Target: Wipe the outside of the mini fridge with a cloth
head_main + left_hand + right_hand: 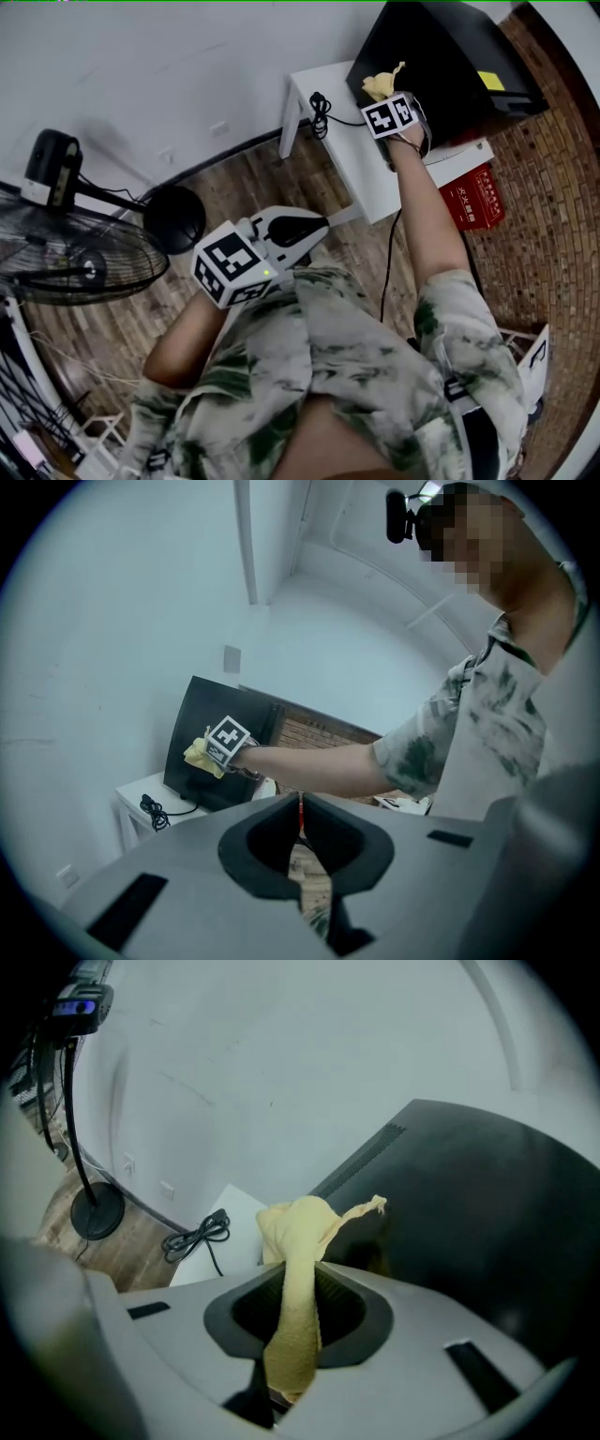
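Black fridge (441, 56) sitting on white table (375, 178) by the wall. Left gripper (302, 850) hanging back near the torso, jaws pressed together, gripping nothing. Right gripper (298, 1283) reaching out to the fridge's side, jaws clamping yellow cloth (298, 1232), its bunched end sticking out just beside the black panel. Cable (321, 111) lying coiled on the table.
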`<action>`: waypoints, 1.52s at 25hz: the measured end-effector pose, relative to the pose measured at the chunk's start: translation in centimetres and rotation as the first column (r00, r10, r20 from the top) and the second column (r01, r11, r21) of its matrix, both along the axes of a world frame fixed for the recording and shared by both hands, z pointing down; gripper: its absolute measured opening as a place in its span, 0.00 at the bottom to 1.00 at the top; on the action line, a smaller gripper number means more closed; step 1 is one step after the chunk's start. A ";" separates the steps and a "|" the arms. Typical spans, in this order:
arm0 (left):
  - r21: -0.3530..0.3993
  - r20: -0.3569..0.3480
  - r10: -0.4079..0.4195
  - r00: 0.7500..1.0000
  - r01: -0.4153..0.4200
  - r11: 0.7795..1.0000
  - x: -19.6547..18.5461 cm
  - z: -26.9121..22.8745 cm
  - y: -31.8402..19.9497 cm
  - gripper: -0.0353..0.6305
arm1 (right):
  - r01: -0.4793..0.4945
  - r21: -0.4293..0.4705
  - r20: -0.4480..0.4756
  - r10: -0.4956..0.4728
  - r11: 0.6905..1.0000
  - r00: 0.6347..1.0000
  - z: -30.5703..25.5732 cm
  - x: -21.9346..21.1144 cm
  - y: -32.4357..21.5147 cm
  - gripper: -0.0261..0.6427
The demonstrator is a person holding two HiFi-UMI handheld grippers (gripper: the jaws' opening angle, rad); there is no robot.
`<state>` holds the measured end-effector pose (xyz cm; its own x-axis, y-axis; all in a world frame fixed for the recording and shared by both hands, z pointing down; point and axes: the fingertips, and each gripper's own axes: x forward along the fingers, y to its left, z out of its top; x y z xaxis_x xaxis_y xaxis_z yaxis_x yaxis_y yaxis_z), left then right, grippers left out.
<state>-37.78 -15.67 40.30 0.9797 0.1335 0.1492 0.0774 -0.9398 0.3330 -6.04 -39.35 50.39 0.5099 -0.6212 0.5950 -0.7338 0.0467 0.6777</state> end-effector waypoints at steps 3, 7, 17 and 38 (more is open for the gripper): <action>0.002 -0.009 0.008 1.000 -0.008 1.000 0.4 -0.2 -0.2 0.09 | 0.037 0.073 -0.017 -0.036 0.997 0.999 -4.1 -1.0 -1.4 0.17; 0.005 -0.022 0.019 1.000 -0.019 1.000 1.0 -0.5 -0.4 0.10 | 0.072 0.177 -0.067 -0.061 0.982 0.996 -10.6 -2.1 -3.3 0.17; -0.004 -0.049 0.001 0.999 -0.001 1.000 1.1 -0.7 -1.1 0.09 | 0.041 0.293 -0.116 -0.007 0.955 0.993 -19.3 -0.6 -7.5 0.17; -0.058 0.023 -0.115 0.993 0.116 0.992 0.4 2.2 -3.2 0.10 | -0.050 0.043 0.045 0.048 0.998 0.998 -1.1 1.9 -10.4 0.17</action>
<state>-37.43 -18.90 42.49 0.9861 0.0289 0.1636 -0.0375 -0.9206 0.3888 -4.17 -49.73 49.33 0.5139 -0.6227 0.5900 -0.7639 -0.0193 0.6450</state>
